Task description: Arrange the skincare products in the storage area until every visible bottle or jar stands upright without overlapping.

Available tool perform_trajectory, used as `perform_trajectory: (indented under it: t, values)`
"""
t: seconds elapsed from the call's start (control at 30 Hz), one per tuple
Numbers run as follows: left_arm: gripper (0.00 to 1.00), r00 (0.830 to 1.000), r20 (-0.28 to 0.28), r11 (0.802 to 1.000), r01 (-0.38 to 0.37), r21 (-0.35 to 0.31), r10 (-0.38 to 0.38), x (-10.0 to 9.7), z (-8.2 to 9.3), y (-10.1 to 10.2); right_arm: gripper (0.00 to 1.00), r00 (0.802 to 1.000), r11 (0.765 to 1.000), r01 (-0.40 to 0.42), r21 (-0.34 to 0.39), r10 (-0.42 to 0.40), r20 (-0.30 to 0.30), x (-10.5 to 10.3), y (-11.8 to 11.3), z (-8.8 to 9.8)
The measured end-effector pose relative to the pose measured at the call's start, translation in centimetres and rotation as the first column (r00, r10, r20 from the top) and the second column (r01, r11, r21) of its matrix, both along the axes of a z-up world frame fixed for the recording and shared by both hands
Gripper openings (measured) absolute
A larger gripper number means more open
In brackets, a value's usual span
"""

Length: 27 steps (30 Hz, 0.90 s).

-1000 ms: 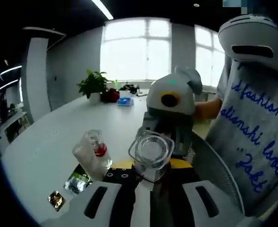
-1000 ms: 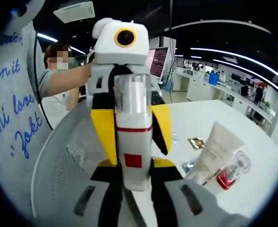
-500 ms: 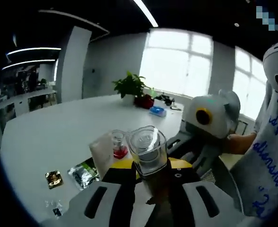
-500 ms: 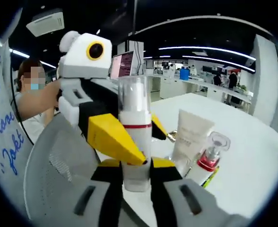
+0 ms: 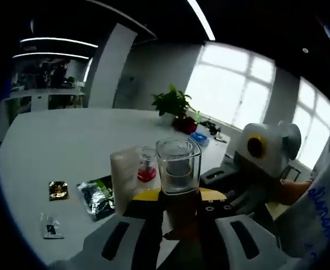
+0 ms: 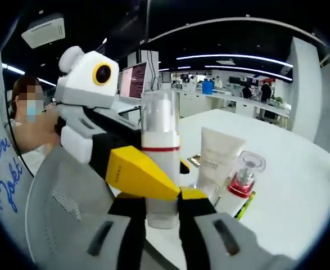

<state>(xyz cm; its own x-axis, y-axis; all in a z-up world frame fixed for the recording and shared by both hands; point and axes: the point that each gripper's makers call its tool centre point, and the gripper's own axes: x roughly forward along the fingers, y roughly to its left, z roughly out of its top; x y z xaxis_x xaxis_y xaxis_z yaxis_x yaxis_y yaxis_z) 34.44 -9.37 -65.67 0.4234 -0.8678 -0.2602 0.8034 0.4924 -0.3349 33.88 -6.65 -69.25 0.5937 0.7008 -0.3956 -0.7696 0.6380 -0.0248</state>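
The pump bottle (image 6: 160, 152) was gripped by both grippers' jaws. A tube (image 6: 216, 163) and a red-collared bottle (image 6: 240, 183) were seen beside it on the table (image 6: 288, 185).

Left tool (image 5: 179, 216) and right tool (image 6: 162, 211) both clamped.

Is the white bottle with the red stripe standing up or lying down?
Standing up. The white bottle points straight up, clear cap on top, between the right gripper fingers.
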Motion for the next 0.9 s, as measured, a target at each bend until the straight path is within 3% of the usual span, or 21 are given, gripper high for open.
perform_trajectory:
  t: [0.17, 0.5, 0.9]
  values:
    - [0.18, 1.0, -0.01, 1.0, 0.015, 0.024, -0.015, -0.3, -0.5, 0.1, 0.22, 1.0, 1.0, -0.01, -0.018, 0.009, -0.004, -0.5, 0.2, -0.4]
    - [0.18, 1.0, 0.013, 0.986, -0.005, 0.165, 0.003, 0.5, -2.9, 1.8, 0.2, 0.999, 0.999, -0.027, -0.042, 0.026, -0.022, -1.7, -0.6, -0.7]
    - [0.18, 1.0, 0.01, 0.975, 0.02, 0.221, -0.023, 0.1, -4.2, 1.8, 0.19, 0.999, 0.998, -0.035, -0.046, 0.035, -0.008, -2.5, -1.1, 0.6]
